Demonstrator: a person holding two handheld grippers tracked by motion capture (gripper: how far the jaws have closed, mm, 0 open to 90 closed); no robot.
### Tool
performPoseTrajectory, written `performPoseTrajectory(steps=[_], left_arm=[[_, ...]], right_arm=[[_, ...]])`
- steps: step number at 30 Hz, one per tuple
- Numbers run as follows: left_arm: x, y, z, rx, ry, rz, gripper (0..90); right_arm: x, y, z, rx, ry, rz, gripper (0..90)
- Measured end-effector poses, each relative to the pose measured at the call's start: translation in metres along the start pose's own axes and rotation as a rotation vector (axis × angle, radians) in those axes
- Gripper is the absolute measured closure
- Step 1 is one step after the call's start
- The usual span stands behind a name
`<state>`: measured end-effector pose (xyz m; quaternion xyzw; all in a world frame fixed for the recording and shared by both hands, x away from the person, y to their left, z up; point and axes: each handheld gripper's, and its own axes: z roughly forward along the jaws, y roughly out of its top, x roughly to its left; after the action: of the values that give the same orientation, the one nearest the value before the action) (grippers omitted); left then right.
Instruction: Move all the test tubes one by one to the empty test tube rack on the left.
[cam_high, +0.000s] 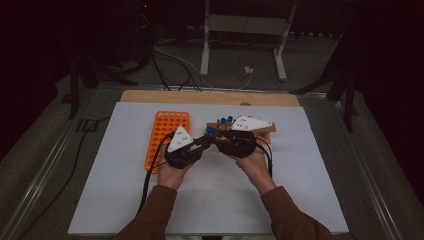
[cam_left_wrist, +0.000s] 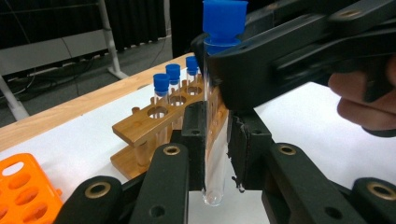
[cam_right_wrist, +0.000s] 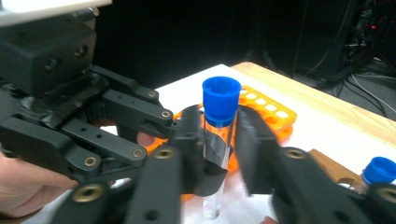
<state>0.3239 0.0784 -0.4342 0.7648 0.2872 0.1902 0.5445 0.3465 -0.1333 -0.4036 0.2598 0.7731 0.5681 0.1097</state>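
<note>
A clear test tube (cam_left_wrist: 215, 177) with a blue cap (cam_left_wrist: 225, 21) stands upright above the white mat between both grippers. My left gripper (cam_left_wrist: 219, 116) is shut on the glass low down, its pads pressing both sides. In the right gripper view, my right gripper (cam_right_wrist: 219, 121) brackets the same tube (cam_right_wrist: 219, 140) just under the cap (cam_right_wrist: 221, 100). Its jaws stand slightly apart from the glass, and one is blurred. In the high view the left gripper (cam_high: 206, 142) and right gripper (cam_high: 217, 139) meet nose to nose at the table's middle.
A wooden tube rack (cam_left_wrist: 140, 128) behind the grippers holds three blue-capped tubes (cam_left_wrist: 173, 74). An orange many-holed rack (cam_high: 165, 131) lies to the left on the white mat (cam_high: 300, 190). A wooden board edges the far side. Cables trail toward the person.
</note>
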Motion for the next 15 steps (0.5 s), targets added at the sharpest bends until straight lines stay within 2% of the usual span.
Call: performPoseTrajectory(steps=[1,2,3,4,6,7,9,12,13,15], left_arm=[[0.001,0.0,0.0,0.003,0.001,0.001,77.7],[0.001,-0.001,0.0,0.006,0.003,0.001,77.7],[0.002,-0.001,0.0,0.007,0.006,-0.001,77.7],[0.003,-0.001,-0.001,0.005,0.01,-0.004,77.7],[0.005,-0.003,-0.002,0.005,0.013,-0.011,77.8],[0.006,-0.003,-0.003,0.006,0.015,-0.014,77.8],[0.009,-0.005,-0.006,0.003,0.023,-0.024,77.8],[0.013,-0.007,-0.009,-0.005,0.029,-0.037,77.8],[0.014,-0.007,-0.011,-0.007,0.032,-0.039,77.9],[0.015,-0.008,-0.014,-0.004,0.037,-0.036,77.9]], right_arm=[[0.0,0.0,-0.001,-0.004,0.001,0.004,56.9],[0.0,0.0,-0.001,-0.004,0.001,0.004,56.9],[-0.002,0.0,-0.002,-0.005,0.008,0.014,46.7],[-0.003,0.0,-0.003,-0.004,0.002,0.019,42.4],[-0.004,0.0,-0.005,0.001,-0.028,0.011,35.0],[-0.004,0.0,-0.005,0.001,-0.028,0.011,35.0],[-0.005,0.0,-0.008,-0.006,-0.042,0.015,26.9],[-0.006,-0.001,-0.01,0.001,-0.09,0.008,14.5],[-0.007,-0.002,-0.011,0.005,-0.122,-0.003,11.3],[-0.008,-0.003,-0.012,0.01,-0.135,-0.003,8.5]])
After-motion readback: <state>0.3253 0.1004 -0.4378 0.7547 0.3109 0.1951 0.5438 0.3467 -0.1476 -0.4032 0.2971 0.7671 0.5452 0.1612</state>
